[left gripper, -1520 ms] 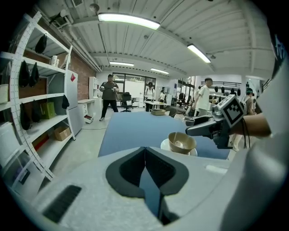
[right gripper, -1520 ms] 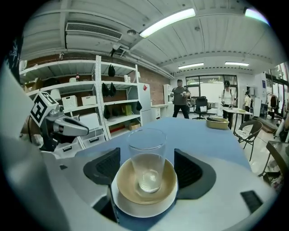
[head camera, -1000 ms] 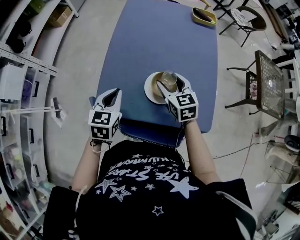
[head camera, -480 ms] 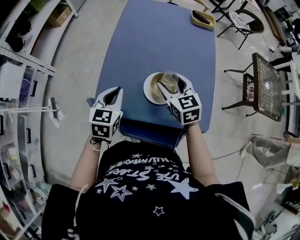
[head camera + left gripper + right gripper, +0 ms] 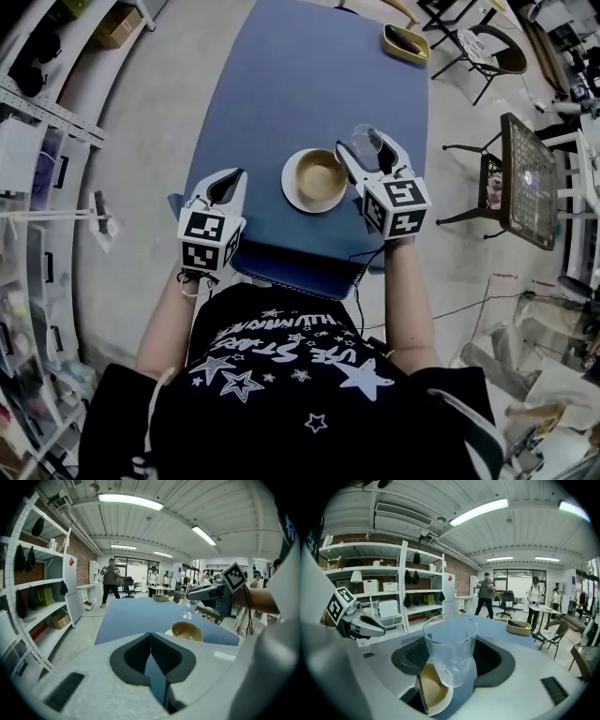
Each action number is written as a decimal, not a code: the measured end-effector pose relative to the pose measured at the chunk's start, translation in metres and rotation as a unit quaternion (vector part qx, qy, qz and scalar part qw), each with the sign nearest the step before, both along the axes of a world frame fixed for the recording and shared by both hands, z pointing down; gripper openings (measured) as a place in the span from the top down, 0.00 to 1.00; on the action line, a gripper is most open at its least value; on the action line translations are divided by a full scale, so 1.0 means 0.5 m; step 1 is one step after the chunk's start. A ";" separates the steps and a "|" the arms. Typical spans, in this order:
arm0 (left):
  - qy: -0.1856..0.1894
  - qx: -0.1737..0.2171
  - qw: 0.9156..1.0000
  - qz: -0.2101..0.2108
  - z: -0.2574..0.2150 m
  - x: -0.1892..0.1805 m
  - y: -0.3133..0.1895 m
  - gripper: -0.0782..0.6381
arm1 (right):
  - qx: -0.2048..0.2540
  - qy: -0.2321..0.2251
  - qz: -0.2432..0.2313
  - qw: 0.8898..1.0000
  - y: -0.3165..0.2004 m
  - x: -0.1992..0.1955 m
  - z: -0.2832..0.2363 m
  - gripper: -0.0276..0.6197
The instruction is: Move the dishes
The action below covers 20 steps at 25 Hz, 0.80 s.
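– Glass [image 5: 450, 651], where is it?
– Clamped upright between the jaws of the right gripper [image 5: 367, 146], one pad on each side. It is clear, with nothing seen inside. The head view has it above the blue table [image 5: 300, 75], just right of the bowl [image 5: 320, 176] and a little farther away.
– Bowl and plate?
– The tan bowl sits on the white plate [image 5: 292, 193], near the table's near edge, about mid-width. Neither gripper touches them. In the right gripper view the bowl [image 5: 432, 688] shows below the glass, to the left.
– Left gripper [image 5: 225, 184]?
– Its jaws are together with nothing between them, and the left gripper view shows the pads meeting. It hangs at the table's near left edge, left of the plate and well apart from it.
– Anything else?
– A yellow tray [image 5: 408, 39] at the far right corner of the table.
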<state>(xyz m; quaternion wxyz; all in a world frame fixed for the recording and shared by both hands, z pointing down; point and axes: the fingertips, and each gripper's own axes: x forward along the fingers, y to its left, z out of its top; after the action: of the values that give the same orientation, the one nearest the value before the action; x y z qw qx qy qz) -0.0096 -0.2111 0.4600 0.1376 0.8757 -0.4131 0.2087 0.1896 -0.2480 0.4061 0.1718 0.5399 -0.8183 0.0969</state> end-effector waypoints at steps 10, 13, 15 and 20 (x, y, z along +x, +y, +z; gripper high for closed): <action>-0.013 -0.015 1.000 -0.011 0.015 0.010 -0.019 0.86 | -0.029 0.002 0.027 0.999 -0.063 0.079 0.078 0.52; -0.019 -0.023 0.999 -0.017 0.026 0.008 -0.020 0.86 | -0.041 -0.005 0.030 0.999 -0.069 0.085 0.109 0.52; -0.022 -0.028 0.999 -0.020 0.033 0.005 -0.019 0.86 | -0.049 -0.009 0.030 0.998 -0.071 0.084 0.127 0.52; -0.026 -0.037 0.999 -0.024 0.044 0.002 -0.012 0.86 | -0.060 -0.012 0.026 0.998 -0.071 0.077 0.156 0.52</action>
<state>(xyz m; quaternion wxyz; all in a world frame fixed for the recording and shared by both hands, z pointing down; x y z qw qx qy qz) -0.0084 -0.2171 0.4818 0.1642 0.8539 -0.4298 0.2432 0.2279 -0.2834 0.4839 0.1913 0.5483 -0.7989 0.1568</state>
